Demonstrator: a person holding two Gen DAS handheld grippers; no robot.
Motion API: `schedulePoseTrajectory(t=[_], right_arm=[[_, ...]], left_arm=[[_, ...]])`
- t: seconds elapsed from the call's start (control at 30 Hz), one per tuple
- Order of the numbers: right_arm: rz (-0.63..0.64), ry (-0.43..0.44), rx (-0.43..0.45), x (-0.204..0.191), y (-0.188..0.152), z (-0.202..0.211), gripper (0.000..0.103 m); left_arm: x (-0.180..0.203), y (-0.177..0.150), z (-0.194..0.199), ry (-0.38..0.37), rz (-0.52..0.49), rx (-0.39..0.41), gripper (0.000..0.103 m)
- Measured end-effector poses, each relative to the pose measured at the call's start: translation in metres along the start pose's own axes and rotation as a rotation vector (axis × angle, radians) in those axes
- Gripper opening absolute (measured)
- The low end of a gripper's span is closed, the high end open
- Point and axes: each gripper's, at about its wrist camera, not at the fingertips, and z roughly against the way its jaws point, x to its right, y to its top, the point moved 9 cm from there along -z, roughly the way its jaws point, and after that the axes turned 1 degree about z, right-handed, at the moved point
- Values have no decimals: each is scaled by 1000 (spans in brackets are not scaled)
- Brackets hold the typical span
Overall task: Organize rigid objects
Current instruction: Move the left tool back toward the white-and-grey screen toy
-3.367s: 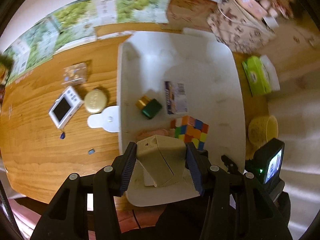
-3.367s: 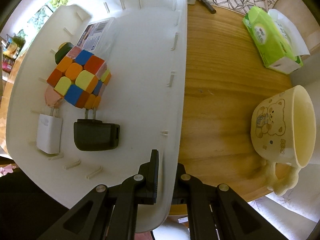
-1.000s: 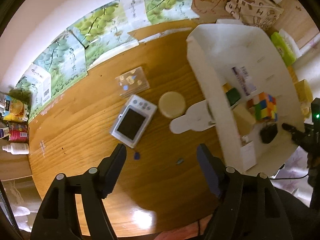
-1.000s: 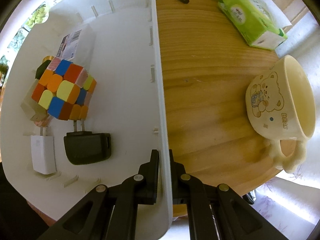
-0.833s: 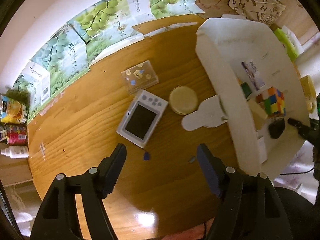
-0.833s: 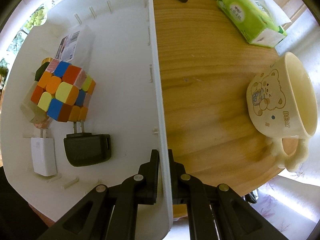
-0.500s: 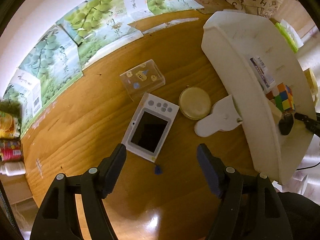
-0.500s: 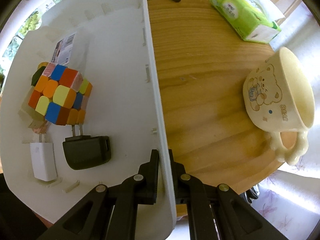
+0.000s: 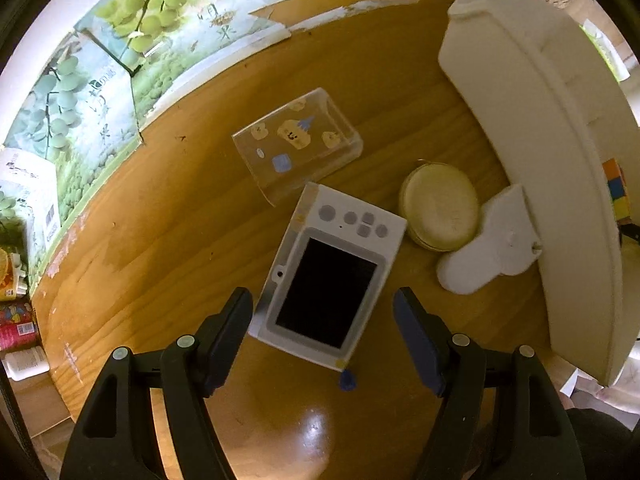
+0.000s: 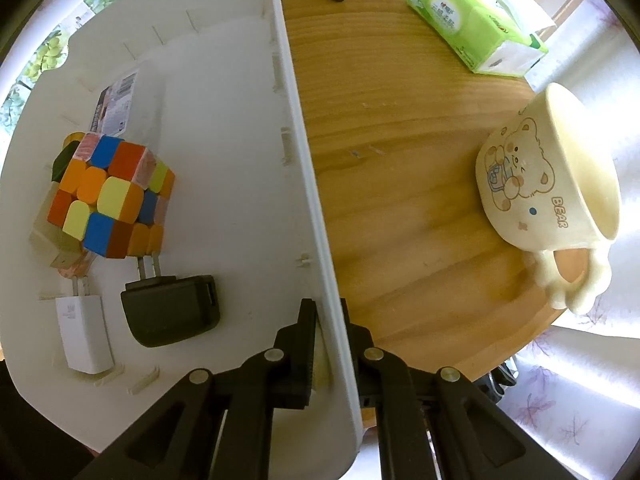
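The left gripper (image 9: 322,312) hung over the wooden worktop (image 9: 168,240) with its fingers spread wide — the near end of the small white camera (image 9: 330,280) lay screen-up between them, untouched. Just beyond it sat a round tin (image 9: 439,205) and a clear card case (image 9: 298,148). The right gripper (image 10: 327,344) had its fingers pinched on the wall of the white bin (image 10: 308,184) — inside lay a black charger (image 10: 174,314), a white charger (image 10: 82,332) and a puzzle cube (image 10: 110,194). Past the wall stood a bear mug (image 10: 548,184).

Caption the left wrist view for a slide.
Open left tongs hover over a white digital camera beside the white storage bin.
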Motion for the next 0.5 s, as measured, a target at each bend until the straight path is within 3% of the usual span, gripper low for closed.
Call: schedulePoseTrajectory(t=[0.5], right_arm=[[-33, -14, -21, 4, 1, -1, 10]], left_arm=[[2, 9, -27, -53, 23, -44, 73]])
